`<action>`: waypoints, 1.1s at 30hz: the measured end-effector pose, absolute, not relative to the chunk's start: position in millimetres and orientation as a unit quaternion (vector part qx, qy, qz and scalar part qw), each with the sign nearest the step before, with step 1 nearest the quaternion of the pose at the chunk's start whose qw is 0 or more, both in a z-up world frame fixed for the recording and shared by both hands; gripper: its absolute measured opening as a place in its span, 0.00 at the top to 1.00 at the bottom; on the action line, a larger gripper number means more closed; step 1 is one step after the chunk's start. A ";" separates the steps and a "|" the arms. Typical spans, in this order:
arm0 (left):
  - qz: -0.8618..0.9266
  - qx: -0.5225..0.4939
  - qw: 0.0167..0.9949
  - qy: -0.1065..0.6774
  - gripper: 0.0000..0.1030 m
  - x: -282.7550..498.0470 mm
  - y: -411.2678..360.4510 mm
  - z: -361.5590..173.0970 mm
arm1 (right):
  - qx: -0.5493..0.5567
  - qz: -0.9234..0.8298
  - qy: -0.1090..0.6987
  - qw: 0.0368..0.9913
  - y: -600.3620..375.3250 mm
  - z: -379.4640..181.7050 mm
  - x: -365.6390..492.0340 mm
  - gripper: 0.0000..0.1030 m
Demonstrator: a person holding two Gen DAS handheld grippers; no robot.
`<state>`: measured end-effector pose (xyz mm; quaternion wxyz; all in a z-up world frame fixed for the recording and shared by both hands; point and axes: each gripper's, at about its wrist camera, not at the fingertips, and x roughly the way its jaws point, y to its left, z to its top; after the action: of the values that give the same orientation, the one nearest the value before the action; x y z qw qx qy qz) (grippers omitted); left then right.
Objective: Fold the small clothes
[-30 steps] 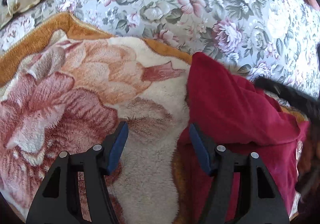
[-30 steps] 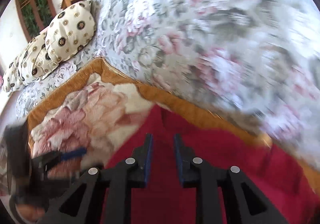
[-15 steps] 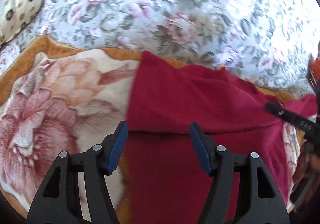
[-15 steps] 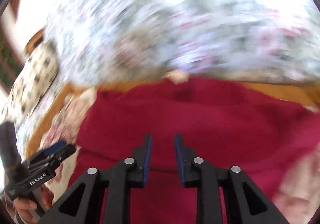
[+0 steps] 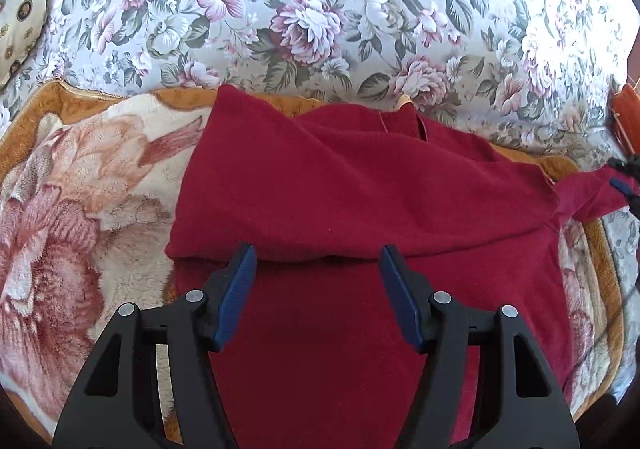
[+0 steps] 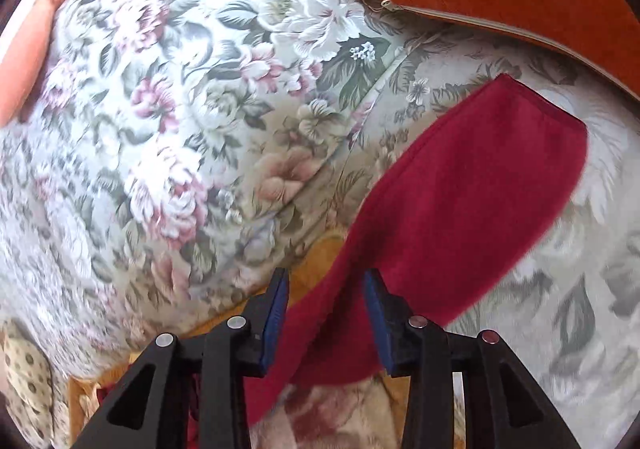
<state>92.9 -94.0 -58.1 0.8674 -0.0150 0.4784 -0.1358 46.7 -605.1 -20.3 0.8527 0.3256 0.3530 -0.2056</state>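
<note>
The red garment (image 5: pixel 360 185) is laid on the plush blanket (image 5: pixel 80 185) against the floral sofa (image 5: pixel 320 9), one layer doubled over, presumably mid-fold; the left gripper (image 5: pixel 318 273) is held above it, tongs apart and empty; the right gripper (image 6: pixel 325 305) is levelled around the outstretched sleeve (image 6: pixel 472 201) (fingers apart, not clamped).

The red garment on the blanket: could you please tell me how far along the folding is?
Done: one side of the red garment is already folded across its body on the plush blanket. In hand: the right tongs stand open around the sleeve, which stretches out over the floral sofa; the left tongs hover open, holding nothing. Left: folding that sleeve in, then the final folds.
</note>
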 end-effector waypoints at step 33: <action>-0.078 -0.135 0.878 0.453 0.38 111.1 3.0 -46.7 | 0.122 0.252 0.458 0.844 -264.7 -31.0 124.4 0.70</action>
<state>111.1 3.0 -46.7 0.8779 -0.1346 0.4528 -0.0777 124.4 -264.7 -31.0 0.8437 0.1223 0.4577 0.2523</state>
